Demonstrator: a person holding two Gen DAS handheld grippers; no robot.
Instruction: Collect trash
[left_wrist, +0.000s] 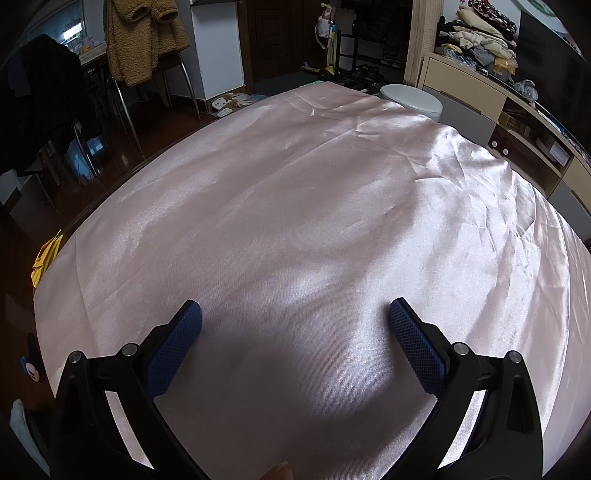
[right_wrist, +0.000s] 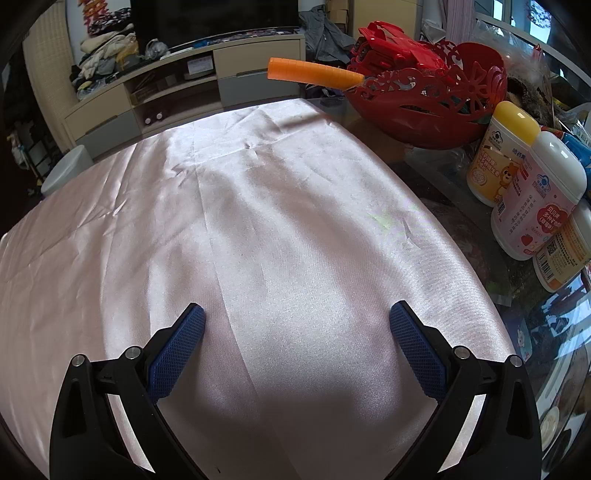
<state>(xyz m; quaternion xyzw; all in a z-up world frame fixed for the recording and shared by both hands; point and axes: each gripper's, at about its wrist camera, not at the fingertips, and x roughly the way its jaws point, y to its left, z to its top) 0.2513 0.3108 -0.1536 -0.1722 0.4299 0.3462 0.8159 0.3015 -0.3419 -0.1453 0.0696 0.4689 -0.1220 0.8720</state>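
Observation:
A shiny pale pink cloth (left_wrist: 295, 206) covers the table, and no trash lies on it in either view. My left gripper (left_wrist: 294, 314) hovers low over the cloth, open, with nothing between its blue pads. My right gripper (right_wrist: 297, 315) is also open and empty above the same cloth (right_wrist: 258, 206). A white round bin lid (left_wrist: 412, 96) shows just past the table's far edge, and appears again as the bin (right_wrist: 66, 166) at the left in the right wrist view.
To the right of the cloth stand a red openwork basket (right_wrist: 436, 107) with an orange handle (right_wrist: 314, 72) sticking out, and several white canisters (right_wrist: 539, 199). A TV cabinet (right_wrist: 184, 88), a chair with a brown coat (left_wrist: 144, 37) and dark floor surround the table.

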